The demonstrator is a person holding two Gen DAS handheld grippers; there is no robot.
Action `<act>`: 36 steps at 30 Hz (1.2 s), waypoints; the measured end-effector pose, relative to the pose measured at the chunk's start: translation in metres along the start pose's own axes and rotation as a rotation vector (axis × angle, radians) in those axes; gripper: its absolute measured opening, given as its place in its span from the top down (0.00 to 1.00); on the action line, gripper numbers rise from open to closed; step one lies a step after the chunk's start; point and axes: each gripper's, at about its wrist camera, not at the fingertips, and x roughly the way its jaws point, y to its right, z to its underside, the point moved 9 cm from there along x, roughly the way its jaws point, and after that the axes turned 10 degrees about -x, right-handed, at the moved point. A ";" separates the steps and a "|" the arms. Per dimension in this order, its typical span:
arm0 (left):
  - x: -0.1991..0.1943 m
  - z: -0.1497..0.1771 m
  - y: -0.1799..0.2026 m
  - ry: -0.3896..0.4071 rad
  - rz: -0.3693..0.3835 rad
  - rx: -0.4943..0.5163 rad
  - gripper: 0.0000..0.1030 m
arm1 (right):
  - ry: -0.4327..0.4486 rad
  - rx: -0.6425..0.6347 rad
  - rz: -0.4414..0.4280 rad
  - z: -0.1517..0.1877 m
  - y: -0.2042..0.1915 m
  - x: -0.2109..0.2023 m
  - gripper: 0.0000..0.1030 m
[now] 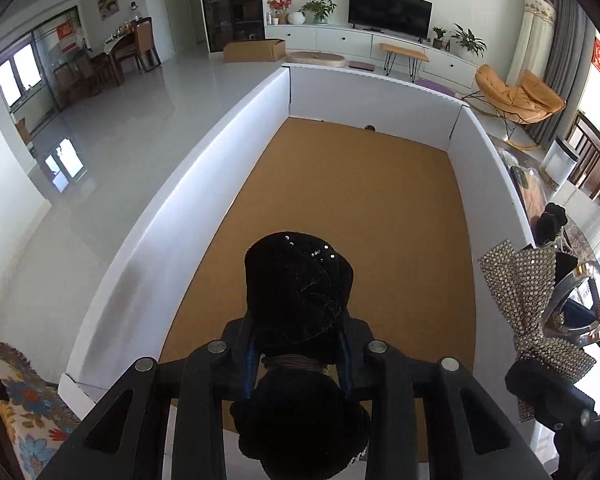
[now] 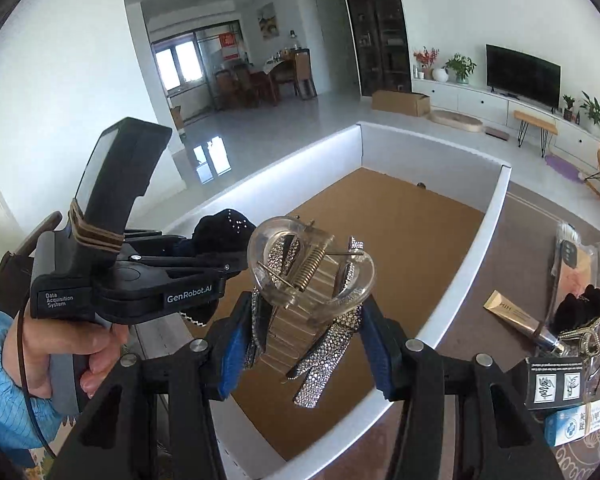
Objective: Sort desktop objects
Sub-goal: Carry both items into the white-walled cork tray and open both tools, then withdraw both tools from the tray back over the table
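Left tool [image 1: 300, 344]: clamped on a black velvet hair accessory [image 1: 298, 288] with small rhinestones, pads pressed narrow against its middle, one soft lobe sticking out ahead of the fingertips and one back toward the camera. Right tool [image 2: 306, 336]: closed at a moderate width on a clear hair claw clip [image 2: 312, 268] with a rhinestone bow, blue pads on both sides of the bow tails, spring and clear loops pointing up and away.

Both held above the near end of the white-walled box [image 2: 496, 220] with the bare cardboard floor [image 1: 340, 200]. Seen from the left wrist view, floor directly below and ahead of the black piece, box walls on the left, far and right sides. Seen from the right wrist view, clip over the near right part of the box, left tool just to its left, over the left wall side, both close together but not touching.

Long axis of the box running straight away from both tools; nothing lying inside yet, apart from a small dark thing at the far wall, too small to name.

Probably next: lowering and releasing into the box. Left tool already well inside the walls, so likely nearer to a clean drop. Risk: bow tails catching on the near wall.

Remaining items, a gold tube [image 2: 520, 316] and small boxes [image 2: 556, 384], waiting on the table [image 2: 512, 240] to the right of the box.
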 end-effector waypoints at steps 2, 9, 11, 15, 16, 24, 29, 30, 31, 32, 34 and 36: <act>0.009 0.004 -0.004 -0.030 -0.037 0.012 0.62 | -0.033 -0.015 0.000 0.006 -0.002 0.017 0.49; 0.035 0.017 -0.005 -0.071 -0.201 0.199 0.20 | -0.189 -0.184 0.105 0.028 -0.006 0.056 0.14; 0.046 0.023 -0.006 -0.097 -0.237 0.238 0.20 | -0.202 -0.223 0.125 0.031 -0.008 0.061 0.13; 0.043 0.027 -0.006 -0.061 -0.285 0.291 0.19 | -0.227 -0.231 0.121 0.031 -0.001 0.065 0.13; 0.040 0.028 -0.006 -0.049 -0.283 0.295 0.19 | -0.234 -0.236 0.116 0.032 -0.004 0.060 0.13; 0.017 0.052 -0.007 -0.024 -0.277 0.275 0.19 | -0.195 -0.245 0.103 0.044 -0.001 0.047 0.11; -0.005 0.040 -0.012 0.083 -0.223 0.158 0.19 | -0.031 -0.171 0.099 0.032 0.021 0.010 0.11; -0.013 0.037 -0.009 0.110 -0.206 0.146 0.19 | 0.014 -0.135 0.116 0.030 0.035 -0.006 0.09; -0.023 0.034 -0.004 0.142 -0.191 0.145 0.19 | 0.052 -0.095 0.148 0.030 0.053 -0.023 0.06; -0.034 0.031 0.005 0.175 -0.178 0.151 0.19 | 0.084 -0.049 0.194 0.032 0.074 -0.040 0.00; -0.060 0.028 0.032 0.241 -0.125 0.177 0.19 | 0.117 0.067 0.284 0.050 0.120 -0.072 0.00; -0.083 0.025 0.069 0.286 -0.046 0.211 0.19 | 0.094 0.213 0.387 0.084 0.172 -0.099 0.00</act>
